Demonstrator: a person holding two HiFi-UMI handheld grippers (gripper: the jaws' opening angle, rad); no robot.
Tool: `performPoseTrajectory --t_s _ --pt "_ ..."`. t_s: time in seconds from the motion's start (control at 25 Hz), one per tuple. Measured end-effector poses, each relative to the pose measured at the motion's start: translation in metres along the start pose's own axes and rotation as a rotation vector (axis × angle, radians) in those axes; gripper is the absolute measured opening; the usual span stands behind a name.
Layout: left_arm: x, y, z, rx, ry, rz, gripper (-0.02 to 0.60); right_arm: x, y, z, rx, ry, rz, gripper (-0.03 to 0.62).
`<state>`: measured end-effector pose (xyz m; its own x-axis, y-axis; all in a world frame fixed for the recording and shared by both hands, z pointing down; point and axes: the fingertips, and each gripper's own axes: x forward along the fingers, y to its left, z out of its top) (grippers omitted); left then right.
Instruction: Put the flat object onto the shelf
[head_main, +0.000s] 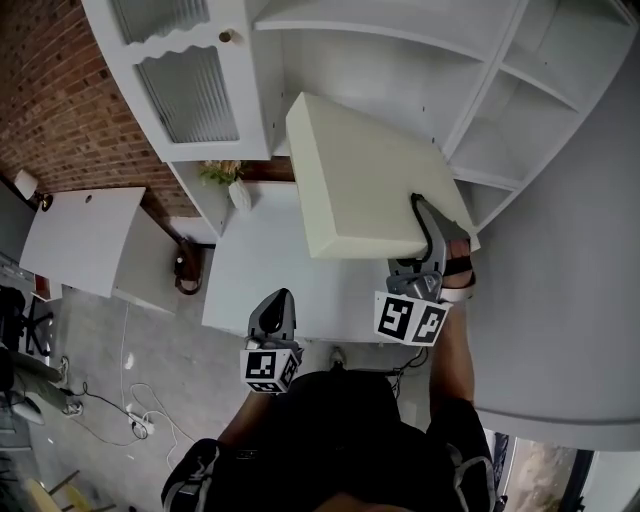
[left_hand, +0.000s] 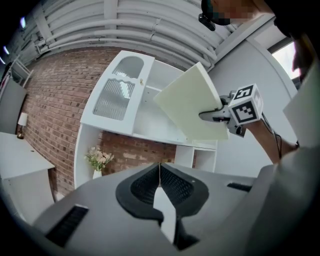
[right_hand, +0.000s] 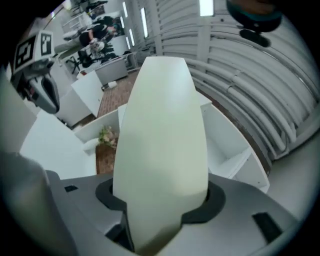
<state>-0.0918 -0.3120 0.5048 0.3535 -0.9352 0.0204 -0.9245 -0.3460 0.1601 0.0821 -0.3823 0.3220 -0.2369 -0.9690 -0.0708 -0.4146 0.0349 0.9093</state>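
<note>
A pale cream flat slab (head_main: 365, 175) is held up in the air in front of the white shelf unit (head_main: 420, 60). My right gripper (head_main: 430, 225) is shut on the slab's near right edge, and in the right gripper view the slab (right_hand: 162, 145) fills the space between the jaws. The left gripper view shows the slab (left_hand: 192, 105) tilted, with the right gripper (left_hand: 215, 115) clamped on its edge. My left gripper (head_main: 275, 320) hangs lower, above the white table, with its jaws shut (left_hand: 160, 172) and nothing in them.
The shelf unit has open compartments at right (head_main: 540, 90) and a ribbed glass door (head_main: 190, 95) at left. A vase of flowers (head_main: 228, 180) stands in a lower bay. A white table (head_main: 260, 270) lies below, a second white desk (head_main: 80, 240) to the left, cables (head_main: 130, 415) on the floor.
</note>
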Motion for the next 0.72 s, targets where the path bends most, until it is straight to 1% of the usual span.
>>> performPoseTrajectory --t_s 0.12,0.2,0.4,0.6,0.72 --pt "0.002 -0.002 -0.006 -0.001 0.011 0.000 0.014 0.027 0.015 -0.017 -0.119 0.058 0.013 0.282" --pt "0.002 -0.003 -0.009 0.001 0.019 -0.003 0.014 0.043 0.026 -0.026 -0.180 0.095 0.025 0.281" --pt "0.002 -0.002 -0.011 -0.005 0.021 0.011 0.014 0.080 0.057 -0.039 -0.268 0.143 0.077 0.282" --pt "0.005 0.003 -0.016 -0.017 0.029 0.025 0.014 0.113 0.082 -0.056 -0.384 0.189 0.097 0.288" --pt "0.008 0.006 -0.018 -0.023 0.030 0.036 0.014 0.132 0.088 -0.063 -0.391 0.194 0.102 0.302"
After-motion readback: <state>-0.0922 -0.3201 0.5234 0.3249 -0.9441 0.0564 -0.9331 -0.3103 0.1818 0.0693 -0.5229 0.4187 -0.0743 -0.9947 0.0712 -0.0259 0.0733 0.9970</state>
